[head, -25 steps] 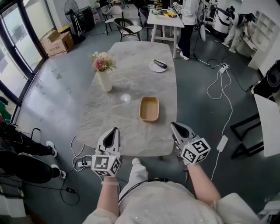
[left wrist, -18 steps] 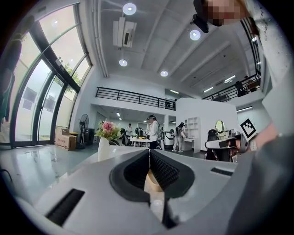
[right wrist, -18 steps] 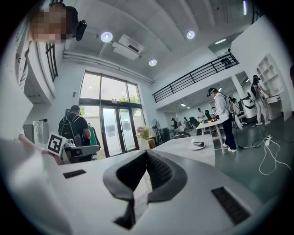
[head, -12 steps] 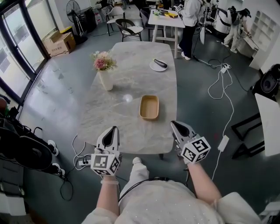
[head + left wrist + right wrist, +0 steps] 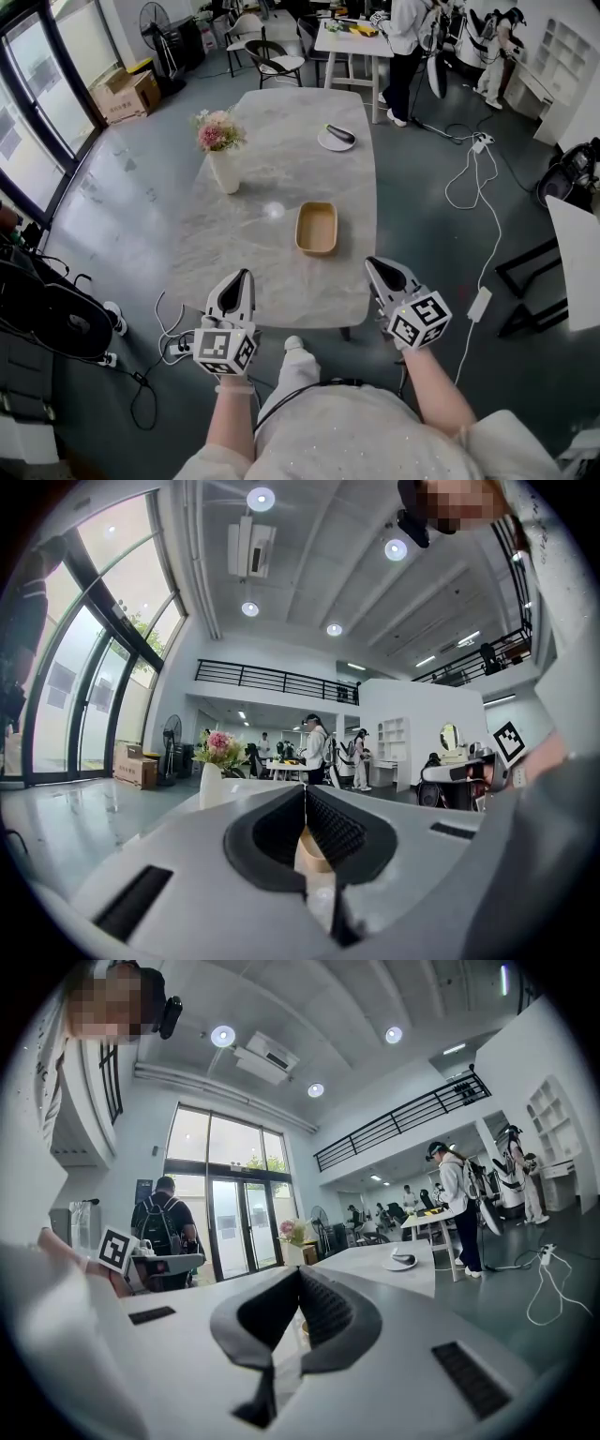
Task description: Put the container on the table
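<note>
Container [image 5: 317, 229] empty, upright on marble table [image 5: 281, 169]

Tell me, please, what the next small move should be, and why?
I would probably draw back the left hand-held gripper and the right hand-held gripper: both are shut and empty at the near edge of the grey marble table, and the tan rectangular container already lies flat on it, so placing seems done.

grey glossy floor [image 5: 122, 187], tall windows [image 5: 36, 98] at left, round ceiling lights [image 5: 261, 499].
</note>
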A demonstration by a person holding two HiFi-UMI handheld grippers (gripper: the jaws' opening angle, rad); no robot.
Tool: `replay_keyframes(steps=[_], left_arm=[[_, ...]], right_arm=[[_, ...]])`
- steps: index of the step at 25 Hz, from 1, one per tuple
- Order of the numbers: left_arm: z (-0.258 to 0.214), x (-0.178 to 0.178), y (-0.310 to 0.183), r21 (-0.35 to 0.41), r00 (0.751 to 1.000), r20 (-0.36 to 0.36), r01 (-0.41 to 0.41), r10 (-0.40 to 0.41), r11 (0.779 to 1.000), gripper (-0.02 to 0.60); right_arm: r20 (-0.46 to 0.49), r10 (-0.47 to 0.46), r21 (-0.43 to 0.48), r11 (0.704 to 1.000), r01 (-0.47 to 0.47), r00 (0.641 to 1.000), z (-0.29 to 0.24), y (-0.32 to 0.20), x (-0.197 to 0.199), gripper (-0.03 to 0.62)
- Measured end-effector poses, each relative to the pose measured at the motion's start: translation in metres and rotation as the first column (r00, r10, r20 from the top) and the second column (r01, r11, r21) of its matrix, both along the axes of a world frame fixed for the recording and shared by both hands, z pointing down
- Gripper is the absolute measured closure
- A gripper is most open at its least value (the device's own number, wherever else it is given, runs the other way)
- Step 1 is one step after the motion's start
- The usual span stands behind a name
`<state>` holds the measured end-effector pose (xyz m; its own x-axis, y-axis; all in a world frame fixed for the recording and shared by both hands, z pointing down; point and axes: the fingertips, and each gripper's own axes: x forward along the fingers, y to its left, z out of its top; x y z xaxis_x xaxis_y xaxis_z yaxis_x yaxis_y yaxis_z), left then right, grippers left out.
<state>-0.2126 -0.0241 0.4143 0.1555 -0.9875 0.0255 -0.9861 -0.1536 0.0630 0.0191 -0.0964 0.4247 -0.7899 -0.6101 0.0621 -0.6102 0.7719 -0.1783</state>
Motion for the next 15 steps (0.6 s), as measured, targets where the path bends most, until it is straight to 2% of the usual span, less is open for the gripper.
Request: replay_keyframes(steps=[5,15], left_arm=[[-0.0024,0.002,-0.0004,-0.004,1.0,0.004,0.0,0.0,1.0,0.574],[-0.001,0.0048,-0.0068,-0.01,1.0,0.013,-0.002,0.002,1.0,0.574]], right_arm=[[-0.019,-0.014,0.038,0.999,0.015,1.0,-0.0087,0.0019,-0.0027,0.588],[-0.012,0.007,0.034,0.999,-0.007,1.0,-0.0059,-0.0078,0.005,0.588]])
